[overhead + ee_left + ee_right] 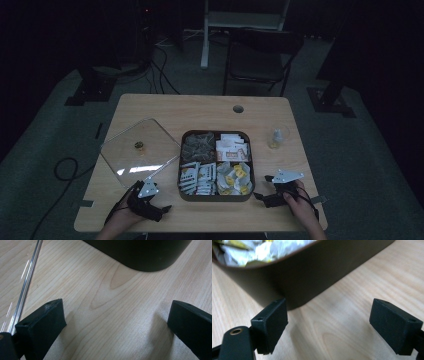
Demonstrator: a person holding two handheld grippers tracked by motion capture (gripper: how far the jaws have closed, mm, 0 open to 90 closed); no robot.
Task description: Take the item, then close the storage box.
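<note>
A pale wooden table [165, 107] stands on grey carpet in a dim room, with a black folding chair [260, 60] and loose cables beyond its far edge. The left gripper [162, 210] rests low at the near edge, its jaws spread wide with only bare wood between them; a clear square lid [140, 150] with a small knob lies just beyond it. Between the two grippers sits a dark square tray [216, 196] of four compartments: grey packets and white-and-orange sachets in the far pair, white sachets and yellow-and-white wrappers in the near pair. The right gripper [259, 196] hovers just beside the tray's near right corner, jaws wide apart, holding nothing. Beyond it stands a small glass [276, 137].
</note>
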